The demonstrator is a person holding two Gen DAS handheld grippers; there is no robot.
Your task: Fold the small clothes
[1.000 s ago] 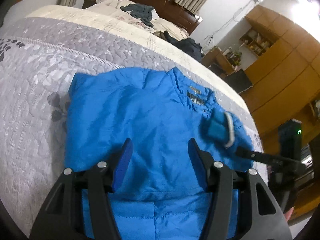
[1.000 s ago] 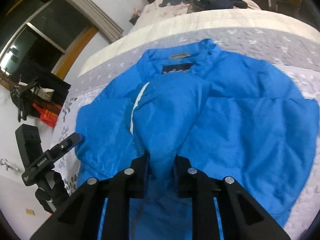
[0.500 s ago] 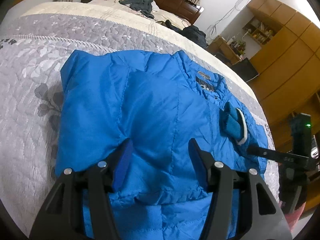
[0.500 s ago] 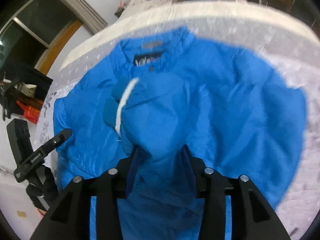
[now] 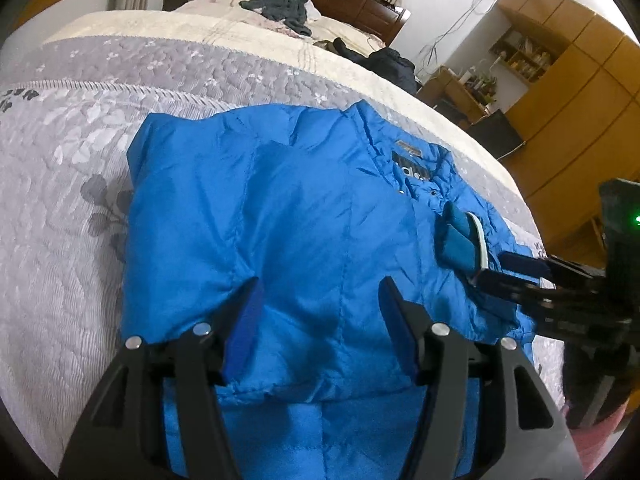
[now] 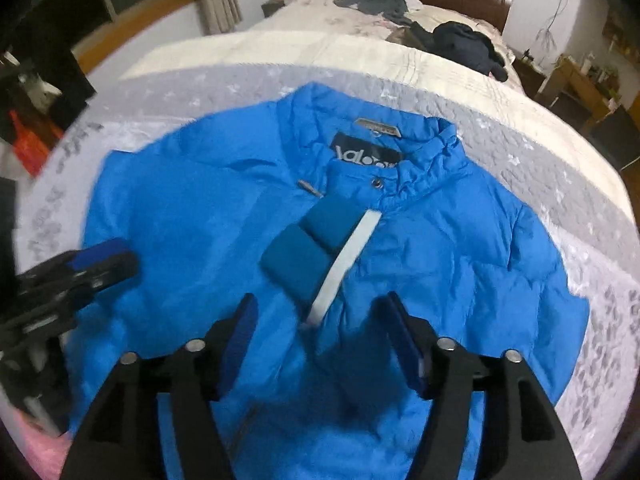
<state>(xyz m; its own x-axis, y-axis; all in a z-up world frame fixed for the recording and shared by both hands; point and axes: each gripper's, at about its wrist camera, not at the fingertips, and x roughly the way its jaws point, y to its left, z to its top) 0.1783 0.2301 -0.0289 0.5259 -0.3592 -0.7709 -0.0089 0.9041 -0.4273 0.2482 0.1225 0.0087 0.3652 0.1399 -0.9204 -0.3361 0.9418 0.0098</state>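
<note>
Across the grey quilted bedspread (image 5: pixel 80 216), the puffy blue jacket (image 6: pixel 248 208) is lying flat with its just-released sleeve cuff (image 6: pixel 316 244) resting mid-chest, while right gripper (image 6: pixel 318 342) and left gripper (image 5: pixel 320 332) are hovering wide apart, empty, readying another fold.

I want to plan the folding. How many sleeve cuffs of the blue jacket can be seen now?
1. The cuff lies on the blue jacket chest, just below the collar, folded inward. The other sleeve's cuff is not visible, probably hidden.
</note>
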